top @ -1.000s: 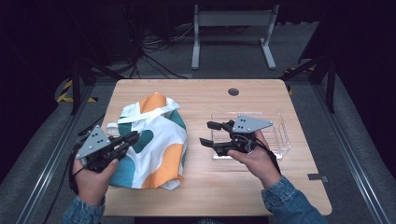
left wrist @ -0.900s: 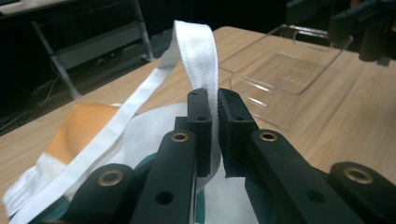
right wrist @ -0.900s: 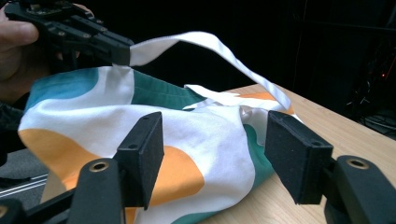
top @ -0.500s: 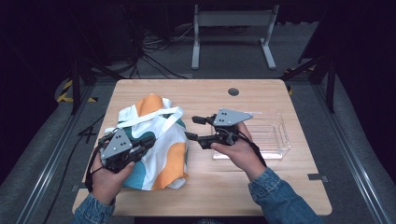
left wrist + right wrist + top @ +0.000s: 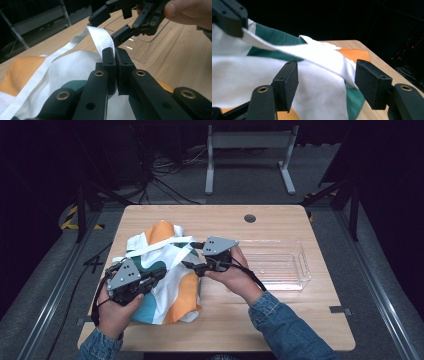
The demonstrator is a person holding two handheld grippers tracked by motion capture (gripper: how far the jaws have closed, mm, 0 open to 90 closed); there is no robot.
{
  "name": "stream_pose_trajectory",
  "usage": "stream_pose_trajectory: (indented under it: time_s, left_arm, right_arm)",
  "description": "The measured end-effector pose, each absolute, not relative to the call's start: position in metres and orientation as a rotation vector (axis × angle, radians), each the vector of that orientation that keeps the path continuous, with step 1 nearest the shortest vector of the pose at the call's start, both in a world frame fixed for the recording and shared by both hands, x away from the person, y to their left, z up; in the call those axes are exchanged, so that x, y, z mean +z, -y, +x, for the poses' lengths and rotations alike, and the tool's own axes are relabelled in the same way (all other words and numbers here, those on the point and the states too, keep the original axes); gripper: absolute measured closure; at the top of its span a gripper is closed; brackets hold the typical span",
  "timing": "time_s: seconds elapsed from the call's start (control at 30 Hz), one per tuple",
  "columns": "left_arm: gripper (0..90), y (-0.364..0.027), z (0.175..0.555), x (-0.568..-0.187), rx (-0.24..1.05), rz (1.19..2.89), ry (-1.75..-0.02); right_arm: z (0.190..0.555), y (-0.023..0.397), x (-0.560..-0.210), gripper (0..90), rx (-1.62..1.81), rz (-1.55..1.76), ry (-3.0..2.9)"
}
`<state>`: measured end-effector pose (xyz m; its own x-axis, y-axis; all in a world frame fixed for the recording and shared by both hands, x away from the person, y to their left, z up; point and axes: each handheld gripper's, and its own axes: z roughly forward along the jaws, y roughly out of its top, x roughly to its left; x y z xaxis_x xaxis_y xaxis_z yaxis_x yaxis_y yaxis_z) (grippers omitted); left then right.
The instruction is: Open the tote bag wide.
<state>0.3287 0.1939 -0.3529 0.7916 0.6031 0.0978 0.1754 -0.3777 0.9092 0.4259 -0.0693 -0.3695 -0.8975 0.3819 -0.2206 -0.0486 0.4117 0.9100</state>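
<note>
A white, orange and teal cloth bag [image 5: 170,280] lies on the left half of the wooden table [image 5: 280,320]. My left gripper [image 5: 159,274] rests on the bag; in the left gripper view its jaws [image 5: 115,53] are shut on the bag's white strap [image 5: 100,40], having just closed a little tighter. My right gripper [image 5: 189,254] points left at the bag's right edge and stands open, its jaws having just opened slightly. In the right gripper view the pads [image 5: 288,82] straddle the cloth [image 5: 319,87] without pressing it, and the strap [image 5: 294,50] runs across just beyond them.
A clear plastic tray [image 5: 295,280] sits on the right half of the table, just behind my right hand. A round cable hole [image 5: 250,218] is near the far edge. Bare wood lies along the front and right. Dark floor and a metal stand are beyond the table.
My right gripper has moved left from over the clear tray to the bag's right edge, by the strap. The left gripper has shifted slightly right on the bag.
</note>
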Motion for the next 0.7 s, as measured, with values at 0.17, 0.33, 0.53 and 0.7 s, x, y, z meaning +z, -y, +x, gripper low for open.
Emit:
stream_pose_trajectory:
  time_s: [0.17,0.33,0.53,0.7]
  left_arm:
    - [87.7,-0.195,0.328,-0.353,0.513,1.931,-0.589]
    - [84.1,-0.201,0.328,-0.353,0.516,1.897,-0.608]
    - [50.9,-0.214,0.318,-0.346,0.511,1.789,-0.657]
    - [46.5,-0.233,0.302,-0.333,0.541,1.732,-0.657]
  right_arm:
    - [0.432,0.063,-0.368,64.6,1.453,0.245,-2.295]
    - [0.429,0.067,-0.361,89.1,1.443,0.256,-2.309]
    - [0.420,0.076,-0.348,89.3,1.478,0.269,-2.261]
    - [0.415,0.090,-0.337,89.3,1.535,0.305,-2.226]
